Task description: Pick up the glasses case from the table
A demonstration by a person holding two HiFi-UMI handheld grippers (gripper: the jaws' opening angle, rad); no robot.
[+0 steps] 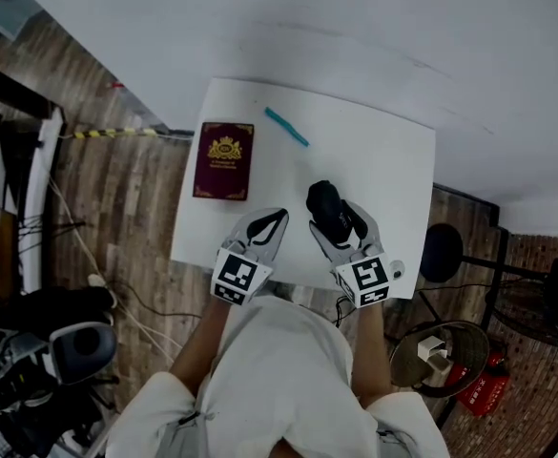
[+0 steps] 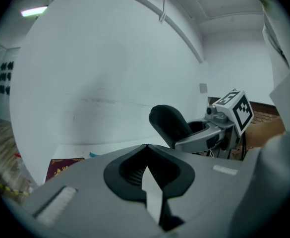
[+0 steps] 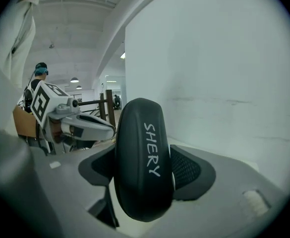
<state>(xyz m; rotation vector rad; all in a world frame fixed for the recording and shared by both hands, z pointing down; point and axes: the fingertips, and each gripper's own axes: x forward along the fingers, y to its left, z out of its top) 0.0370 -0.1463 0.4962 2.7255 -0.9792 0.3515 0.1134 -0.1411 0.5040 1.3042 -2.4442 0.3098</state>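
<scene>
The black glasses case [image 1: 328, 209] is clamped between the jaws of my right gripper [image 1: 339, 219], lifted above the white table [image 1: 393, 160]. In the right gripper view the glasses case [image 3: 144, 157] stands on edge between the two black pads, with white lettering on its side. My left gripper [image 1: 266, 224] hovers to the left of it with its jaws closed together and nothing between them. From the left gripper view, the glasses case [image 2: 168, 124] shows held in the right gripper [image 2: 204, 135] to the right.
A dark red passport [image 1: 225, 160] lies on the table's left part, and a teal pen [image 1: 286, 127] lies beyond it toward the far edge. A white wall rises behind the table. A black stool [image 1: 442, 253] and a fan stand on the wooden floor at the right.
</scene>
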